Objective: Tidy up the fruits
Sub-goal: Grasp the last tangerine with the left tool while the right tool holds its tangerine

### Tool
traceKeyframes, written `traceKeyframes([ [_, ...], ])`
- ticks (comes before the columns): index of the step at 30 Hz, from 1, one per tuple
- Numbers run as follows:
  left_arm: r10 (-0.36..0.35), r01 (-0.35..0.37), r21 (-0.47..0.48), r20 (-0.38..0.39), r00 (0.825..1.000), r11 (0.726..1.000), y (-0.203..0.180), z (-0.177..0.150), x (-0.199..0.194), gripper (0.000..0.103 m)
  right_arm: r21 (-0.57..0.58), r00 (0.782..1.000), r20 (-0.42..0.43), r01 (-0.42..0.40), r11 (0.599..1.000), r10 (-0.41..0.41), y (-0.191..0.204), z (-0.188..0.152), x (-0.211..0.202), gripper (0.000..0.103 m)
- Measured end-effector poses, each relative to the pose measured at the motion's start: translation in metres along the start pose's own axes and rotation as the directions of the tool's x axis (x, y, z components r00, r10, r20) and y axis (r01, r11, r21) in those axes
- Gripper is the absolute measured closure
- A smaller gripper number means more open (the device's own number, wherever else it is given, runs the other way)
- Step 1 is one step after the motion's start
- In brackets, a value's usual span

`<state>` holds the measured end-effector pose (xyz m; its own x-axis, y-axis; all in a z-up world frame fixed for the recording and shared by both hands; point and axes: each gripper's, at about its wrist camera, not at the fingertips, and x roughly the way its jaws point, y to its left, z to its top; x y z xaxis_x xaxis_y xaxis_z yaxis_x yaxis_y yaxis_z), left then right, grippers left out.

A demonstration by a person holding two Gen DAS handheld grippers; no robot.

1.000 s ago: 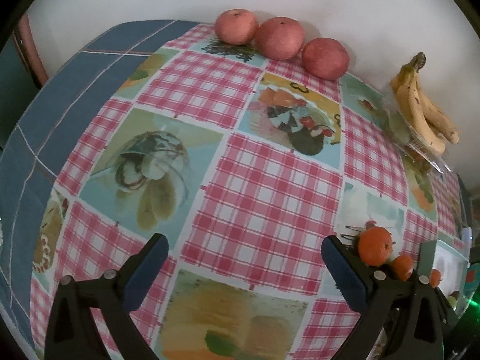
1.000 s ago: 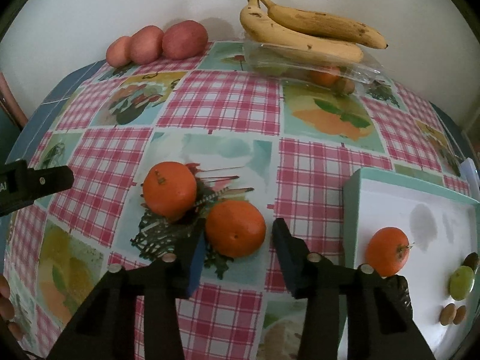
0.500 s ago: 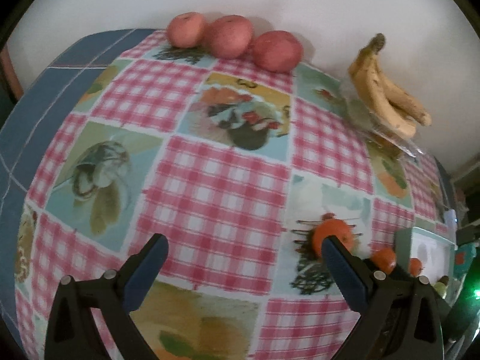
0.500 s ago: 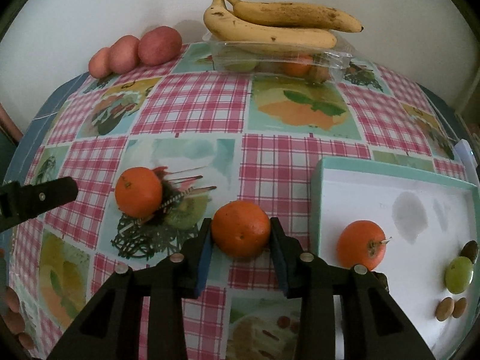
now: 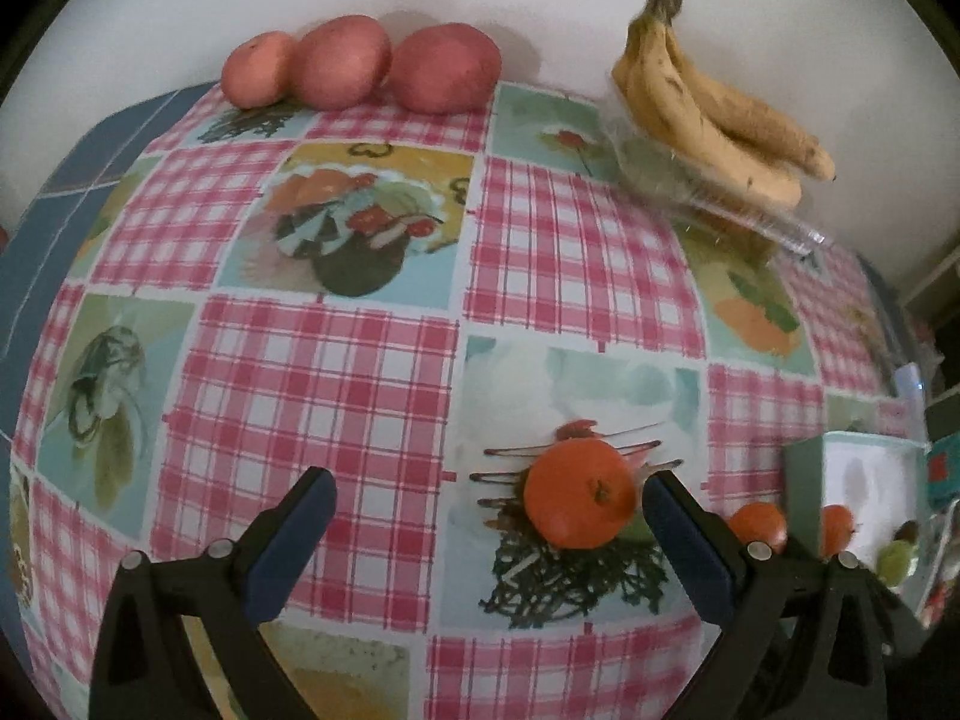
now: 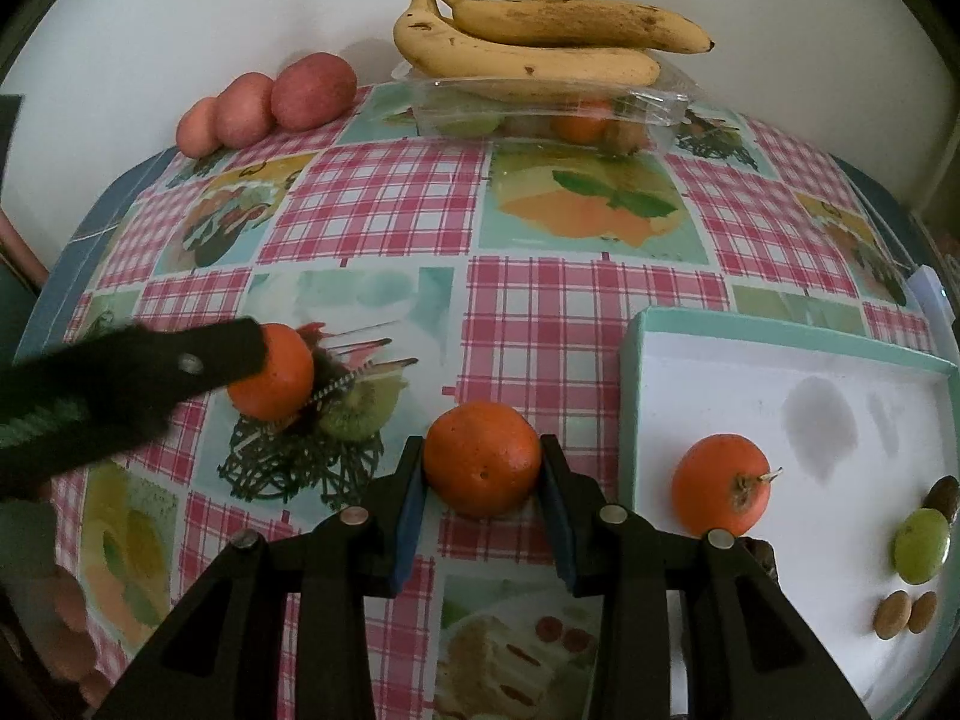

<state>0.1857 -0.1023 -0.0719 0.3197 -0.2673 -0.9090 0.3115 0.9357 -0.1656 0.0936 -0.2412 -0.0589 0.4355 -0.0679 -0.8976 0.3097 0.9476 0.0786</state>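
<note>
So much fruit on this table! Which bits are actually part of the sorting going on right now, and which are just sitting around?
In the job:
- right gripper, shut on a tangerine
- left gripper, open beside a second tangerine
- white tray, holding a third tangerine and a green grape

Just lying about:
- bananas on a clear plastic box
- three red apples
- checked tablecloth

Dim, soft light (heavy fisheye warping)

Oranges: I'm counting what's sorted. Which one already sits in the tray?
The stemmed orange on the white tray; one is in the right tongs, another beside the left tongs.
</note>
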Motion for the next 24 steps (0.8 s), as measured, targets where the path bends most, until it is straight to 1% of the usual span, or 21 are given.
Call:
traceKeyframes([
  [3, -0.007, 0.007, 0.018, -0.003, 1.0, 1.0, -0.006, -0.001, 0.006, 0.0, 0.008, 1.0, 0.0, -0.005, 1.0, 0.005, -0.002, 0.0, 0.0, 0.065],
  [5, 0.015, -0.015, 0.042, 0.006, 1.0, 0.999, -0.012, -0.001, 0.009, 0.0, 0.015, 1.0, 0.0, -0.006, 1.0, 0.006, -0.001, 0.001, 0.0, 0.065],
  [8, 0.072, -0.073, 0.058, 0.02, 0.997, 0.996, -0.018, 0.001, 0.01, 0.0, 0.016, 1.0, 0.0, -0.006, 1.0, 0.006, -0.001, 0.001, 0.0, 0.065],
  [11, 0.158, -0.158, 0.08, 0.014, 0.987, 0.984, -0.021, 0.0, 0.015, 0.002, 0.022, 1.0, 0.0, -0.007, 1.0, 0.007, -0.001, 0.001, 0.0, 0.065],
  [12, 0.152, -0.152, 0.076, 0.009, 0.988, 0.985, -0.019, -0.001, 0.016, 0.005, 0.025, 1.0, 0.0, -0.007, 1.0, 0.007, -0.001, 0.001, 0.0, 0.065],
  [13, 0.127, -0.127, 0.06, 0.008, 0.992, 0.99, -0.016, -0.002, 0.017, 0.005, 0.026, 1.0, 0.0, -0.007, 1.0, 0.007, -0.001, 0.001, 0.0, 0.065],
  [14, 0.129, -0.129, 0.056, 0.014, 0.992, 0.99, -0.015, -0.001, 0.016, 0.007, 0.028, 1.0, 0.0, -0.007, 1.0, 0.007, -0.001, 0.001, 0.0, 0.065],
  [17, 0.126, -0.127, 0.051, 0.023, 0.992, 0.991, -0.01, 0.0, 0.012, 0.014, 0.029, 1.0, 0.0, -0.006, 1.0, 0.006, -0.001, 0.001, 0.0, 0.065],
  [19, 0.123, -0.124, 0.049, 0.03, 0.992, 0.991, -0.004, 0.001, 0.009, 0.024, 0.028, 1.0, 0.001, -0.003, 1.0, 0.003, 0.0, 0.001, 0.001, 0.065],
  [20, 0.123, -0.124, 0.047, 0.034, 0.992, 0.991, -0.001, 0.002, 0.008, 0.027, 0.029, 1.0, 0.001, -0.003, 1.0, 0.003, 0.0, 0.001, 0.001, 0.065],
  [22, 0.117, -0.118, 0.037, 0.037, 0.992, 0.992, 0.007, 0.002, 0.003, 0.041, 0.032, 1.0, 0.001, -0.003, 0.999, 0.003, 0.0, 0.001, 0.001, 0.065],
  [23, 0.109, -0.11, 0.03, 0.037, 0.993, 0.994, 0.012, 0.002, 0.0, 0.044, 0.034, 1.0, 0.001, -0.004, 0.999, 0.004, 0.0, 0.001, 0.001, 0.065],
  [24, 0.099, -0.1, 0.026, 0.037, 0.994, 0.995, 0.015, 0.002, -0.001, 0.049, 0.036, 1.0, 0.001, -0.005, 0.999, 0.005, 0.0, 0.002, 0.001, 0.065],
])
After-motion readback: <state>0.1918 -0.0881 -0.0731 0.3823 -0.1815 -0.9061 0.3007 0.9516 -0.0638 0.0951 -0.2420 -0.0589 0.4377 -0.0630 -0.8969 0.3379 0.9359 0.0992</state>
